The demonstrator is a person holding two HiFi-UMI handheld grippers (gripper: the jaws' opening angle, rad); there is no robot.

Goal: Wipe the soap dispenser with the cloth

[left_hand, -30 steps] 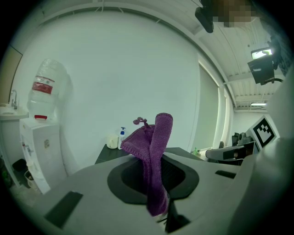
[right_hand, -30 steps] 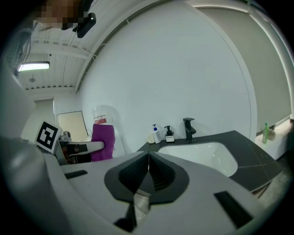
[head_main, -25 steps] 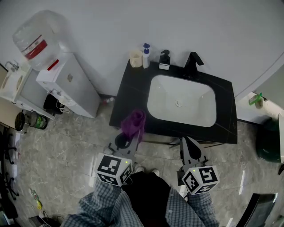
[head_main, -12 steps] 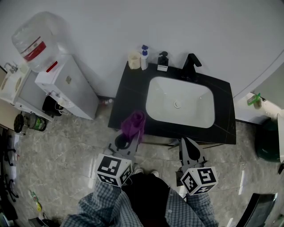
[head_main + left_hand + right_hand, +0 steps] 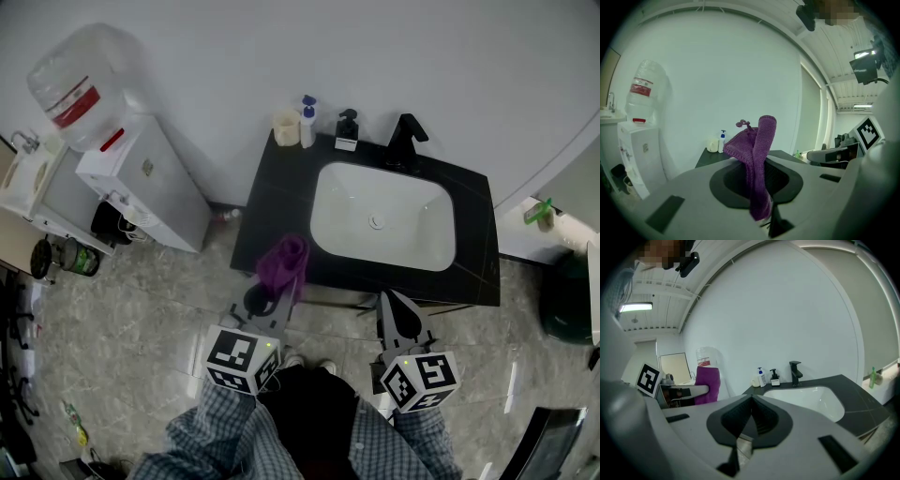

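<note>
A black soap dispenser (image 5: 347,128) with a white label stands at the back of the black counter (image 5: 272,202), left of the faucet (image 5: 406,139). It also shows far off as the dispenser (image 5: 775,378) in the right gripper view. My left gripper (image 5: 270,292) hovers at the counter's front left edge, shut on a purple cloth (image 5: 283,261). The cloth (image 5: 757,159) stands up from between the jaws and folds over. My right gripper (image 5: 396,309) is shut with nothing in it, just in front of the counter below the white sink (image 5: 382,216).
A white pump bottle (image 5: 307,120) with a blue top and a cream cup (image 5: 286,125) stand left of the dispenser. A water cooler (image 5: 141,178) with its bottle (image 5: 75,84) stands left of the counter. A green bin (image 5: 567,295) is at the right.
</note>
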